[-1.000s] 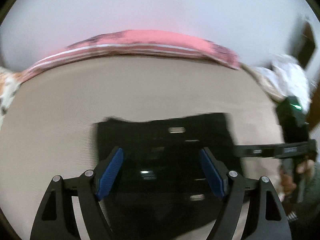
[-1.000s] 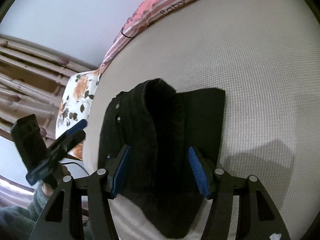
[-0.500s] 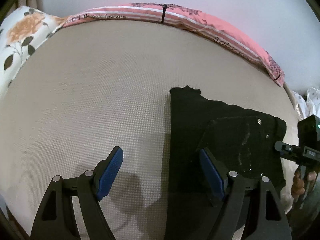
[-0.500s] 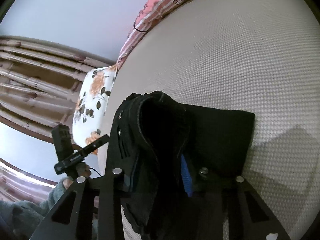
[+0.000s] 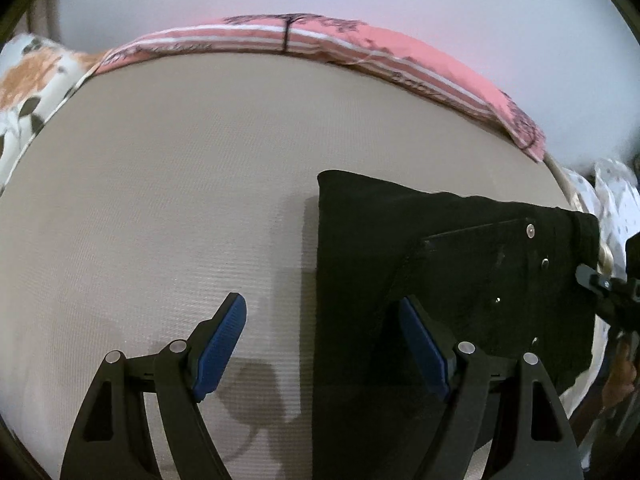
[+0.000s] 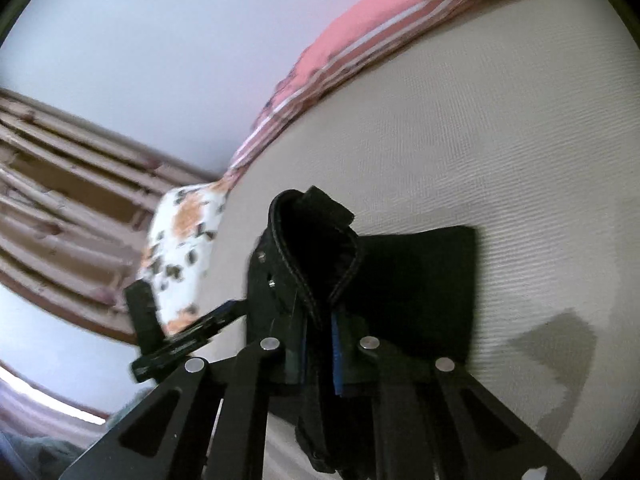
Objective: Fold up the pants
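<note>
The pants (image 5: 440, 264) are lying folded and black on the beige bed (image 5: 180, 200), near its right edge. The right hand-held gripper (image 6: 320, 354) is clamping a raised fold of the pants (image 6: 320, 248). The left hand-held gripper (image 5: 324, 344) is hovering with its blue pads (image 5: 220, 344) apart, straddling the pants' left edge.
</note>
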A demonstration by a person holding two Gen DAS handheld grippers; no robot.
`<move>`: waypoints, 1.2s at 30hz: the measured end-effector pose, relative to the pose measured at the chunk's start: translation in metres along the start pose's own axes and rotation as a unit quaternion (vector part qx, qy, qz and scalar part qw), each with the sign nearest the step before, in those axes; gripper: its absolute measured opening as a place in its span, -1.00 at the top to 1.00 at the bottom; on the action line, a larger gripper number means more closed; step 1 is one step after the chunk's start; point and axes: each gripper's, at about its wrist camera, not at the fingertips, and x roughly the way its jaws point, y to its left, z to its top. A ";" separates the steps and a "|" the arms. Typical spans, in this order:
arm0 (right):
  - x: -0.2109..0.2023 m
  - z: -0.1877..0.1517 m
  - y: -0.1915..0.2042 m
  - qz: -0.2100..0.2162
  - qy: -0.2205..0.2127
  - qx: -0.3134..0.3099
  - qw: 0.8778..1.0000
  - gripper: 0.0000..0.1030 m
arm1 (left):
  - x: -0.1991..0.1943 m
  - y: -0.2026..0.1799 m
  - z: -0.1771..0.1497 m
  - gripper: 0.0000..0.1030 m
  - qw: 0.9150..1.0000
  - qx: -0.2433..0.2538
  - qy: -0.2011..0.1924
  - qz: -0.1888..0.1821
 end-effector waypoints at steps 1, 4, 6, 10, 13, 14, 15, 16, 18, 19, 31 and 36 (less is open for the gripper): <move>-0.003 -0.001 -0.009 -0.011 -0.003 0.010 1.000 0.83 | 0.001 -0.004 0.000 -0.53 1.000 0.007 0.000 -0.004; 0.000 -0.009 -0.038 -0.046 -0.002 0.052 0.998 0.84 | 0.005 -0.015 -0.004 -0.53 1.000 0.029 0.006 -0.004; 0.007 -0.011 -0.048 -0.052 0.003 0.061 0.997 0.83 | 0.010 -0.019 -0.008 -0.53 0.999 0.044 0.012 -0.007; 0.011 -0.008 -0.037 -0.099 0.018 0.036 0.994 0.46 | 0.029 -0.026 -0.018 -0.53 0.996 0.074 0.038 0.011; 0.002 -0.015 -0.026 -0.118 0.017 0.022 0.993 0.45 | 0.028 -0.024 -0.019 -0.53 0.997 0.066 0.035 0.007; -0.002 -0.020 -0.022 -0.125 0.020 0.016 0.992 0.45 | 0.025 -0.024 -0.019 -0.53 0.997 0.064 0.034 0.006; -0.005 -0.026 -0.018 -0.132 0.022 0.009 0.991 0.45 | 0.024 -0.023 -0.020 -0.53 0.997 0.063 0.034 0.006; -0.009 -0.032 -0.016 -0.137 0.024 0.004 0.990 0.45 | 0.022 -0.023 -0.022 -0.53 0.997 0.065 0.034 0.007; -0.015 -0.045 -0.013 -0.140 0.026 0.003 0.990 0.45 | 0.019 -0.024 -0.026 -0.53 0.997 0.069 0.036 0.007; -0.017 -0.050 -0.011 -0.136 0.027 0.003 0.990 0.45 | 0.017 -0.024 -0.029 -0.53 0.997 0.072 0.037 0.005; -0.036 -0.083 0.010 -0.162 0.023 -0.025 0.986 0.81 | 0.006 -0.035 -0.056 -0.53 0.992 0.117 0.051 0.011; -0.018 -0.088 -0.009 -0.181 0.046 -0.006 0.982 0.82 | 0.017 -0.033 -0.064 -0.56 0.991 0.120 0.057 0.019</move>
